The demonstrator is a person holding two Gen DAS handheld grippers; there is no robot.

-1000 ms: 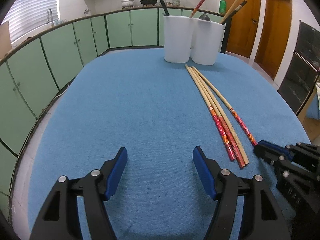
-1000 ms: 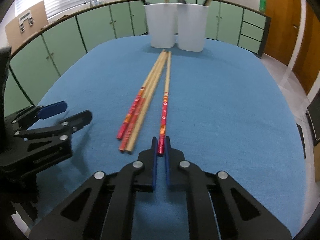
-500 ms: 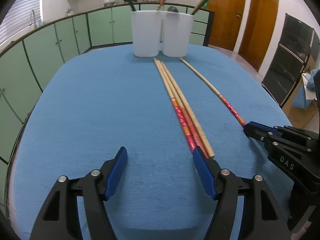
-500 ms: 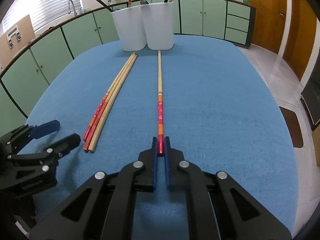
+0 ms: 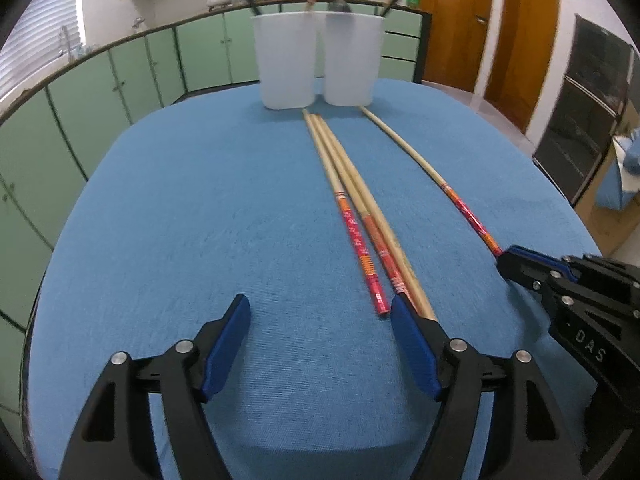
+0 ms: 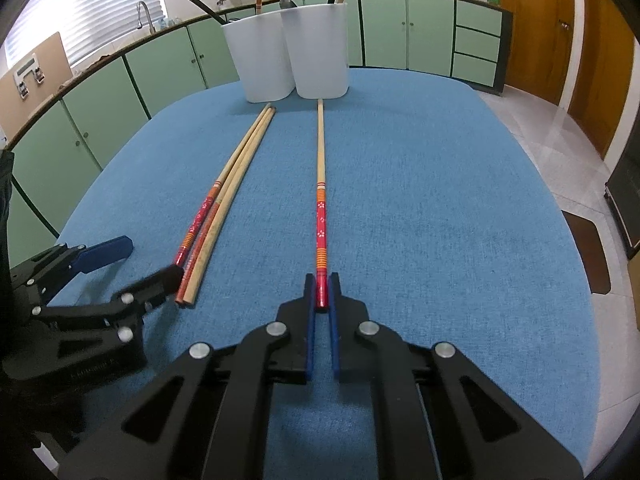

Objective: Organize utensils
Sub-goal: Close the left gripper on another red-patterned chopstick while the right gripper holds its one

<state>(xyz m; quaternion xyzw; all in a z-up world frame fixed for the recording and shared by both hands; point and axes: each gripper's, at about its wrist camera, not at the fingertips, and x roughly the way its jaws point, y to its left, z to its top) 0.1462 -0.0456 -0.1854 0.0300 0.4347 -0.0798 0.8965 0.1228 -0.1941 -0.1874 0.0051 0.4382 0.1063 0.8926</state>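
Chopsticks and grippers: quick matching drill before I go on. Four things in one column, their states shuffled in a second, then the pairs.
1. right gripper
2. left gripper
3. bundle of three chopsticks
4. two white holders

A. standing at the far end of the blue table, utensils inside
B. open, holding nothing
C. lying together on the cloth
D. shut on the single chopstick

Pairs: 1-D, 2-B, 3-C, 4-A

The only readable lettering is "DAS", in pale capitals on the black body of the right gripper (image 5: 505, 257), seen from the left wrist view. A line of small print on the left gripper's (image 6: 132, 260) body, beside it, is too blurred to read.
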